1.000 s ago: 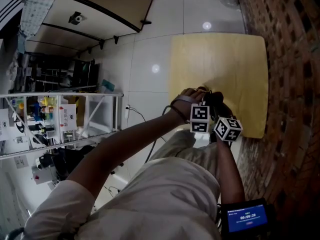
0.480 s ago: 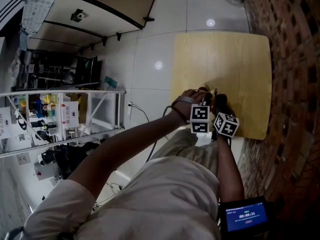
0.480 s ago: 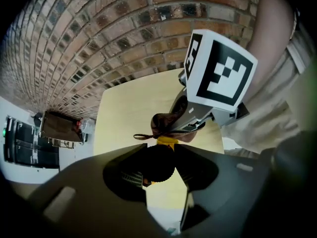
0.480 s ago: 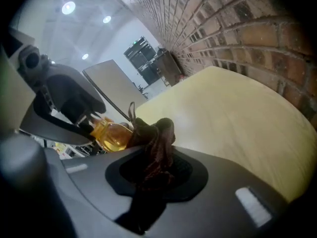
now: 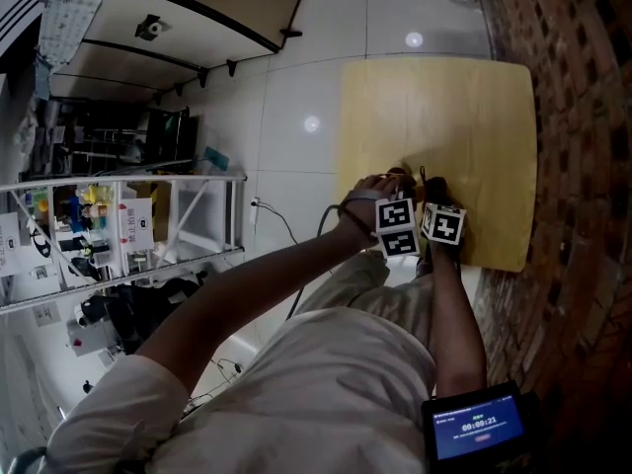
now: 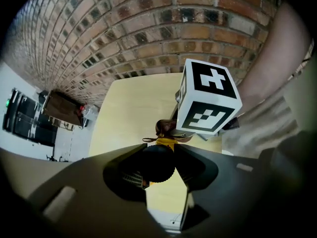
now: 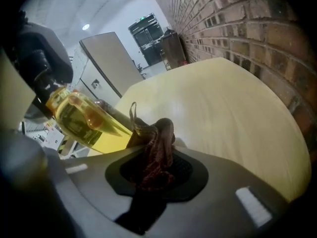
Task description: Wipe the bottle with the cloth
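A bottle of yellow liquid (image 7: 84, 117) with a black cap (image 6: 157, 162) lies tilted over the near edge of the pale wooden table (image 5: 444, 107). My left gripper (image 6: 158, 155) is shut on its capped end; in the right gripper view that gripper (image 7: 42, 58) shows at the upper left. My right gripper (image 7: 153, 167) is shut on a bunched maroon cloth (image 7: 157, 148), which touches the bottle's side. The left gripper view shows the cloth (image 6: 166, 129) just past the bottle, under the right gripper's marker cube (image 6: 208, 103). In the head view both cubes (image 5: 397, 227) sit side by side.
A brick wall (image 5: 583, 117) runs along the table's right side. A metal shelf rack (image 5: 118, 235) with small items stands at the left on the white tiled floor (image 5: 296, 97). A small screen (image 5: 479, 425) is strapped to the right forearm.
The right gripper has moved forward over the table edge and drawn closer to the left gripper. The left gripper has barely shifted.
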Tool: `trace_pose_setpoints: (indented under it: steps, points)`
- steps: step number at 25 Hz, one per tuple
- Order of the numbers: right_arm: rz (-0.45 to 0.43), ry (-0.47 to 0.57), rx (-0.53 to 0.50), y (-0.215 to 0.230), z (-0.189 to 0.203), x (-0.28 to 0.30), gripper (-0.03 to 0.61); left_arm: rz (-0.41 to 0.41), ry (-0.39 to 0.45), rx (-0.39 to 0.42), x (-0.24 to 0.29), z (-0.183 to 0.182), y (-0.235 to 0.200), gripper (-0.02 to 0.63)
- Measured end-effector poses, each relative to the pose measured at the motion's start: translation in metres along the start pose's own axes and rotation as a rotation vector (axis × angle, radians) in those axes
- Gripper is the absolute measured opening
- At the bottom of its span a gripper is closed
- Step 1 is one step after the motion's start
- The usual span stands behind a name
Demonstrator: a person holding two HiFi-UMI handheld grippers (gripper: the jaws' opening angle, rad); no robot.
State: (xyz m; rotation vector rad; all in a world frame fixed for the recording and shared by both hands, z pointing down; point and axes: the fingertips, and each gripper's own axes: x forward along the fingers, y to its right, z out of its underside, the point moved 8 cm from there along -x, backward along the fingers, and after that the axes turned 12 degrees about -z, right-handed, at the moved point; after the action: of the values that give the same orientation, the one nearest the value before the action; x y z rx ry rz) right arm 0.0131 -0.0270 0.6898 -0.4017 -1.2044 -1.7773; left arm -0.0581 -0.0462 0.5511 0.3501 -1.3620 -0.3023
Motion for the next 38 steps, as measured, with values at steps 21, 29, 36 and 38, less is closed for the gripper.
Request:
trace_pose_setpoints:
  steps: [21, 29, 36, 38]
  points:
    - [-0.142, 0.295, 0.094, -0.005, 0.039, -0.07, 0.083, 0.015, 0.071, -0.308, -0.006, 0.036, -0.018, 0.277]
    - [-0.32, 0.5, 0.128, -0.034, -0.006, -0.082, 0.083, 0.015, 0.29, -0.2, -0.025, 0.032, -0.032, 0.141]
    - [-0.368, 0.547, 0.153, -0.061, -0.025, -0.072, 0.083, 0.011, 0.274, -0.215, -0.023, 0.016, -0.043, 0.138]
    - [-0.329, 0.546, 0.173, -0.063, -0.025, -0.07, 0.083, -0.018, 0.27, -0.231, -0.026, 0.012, -0.043, 0.13]
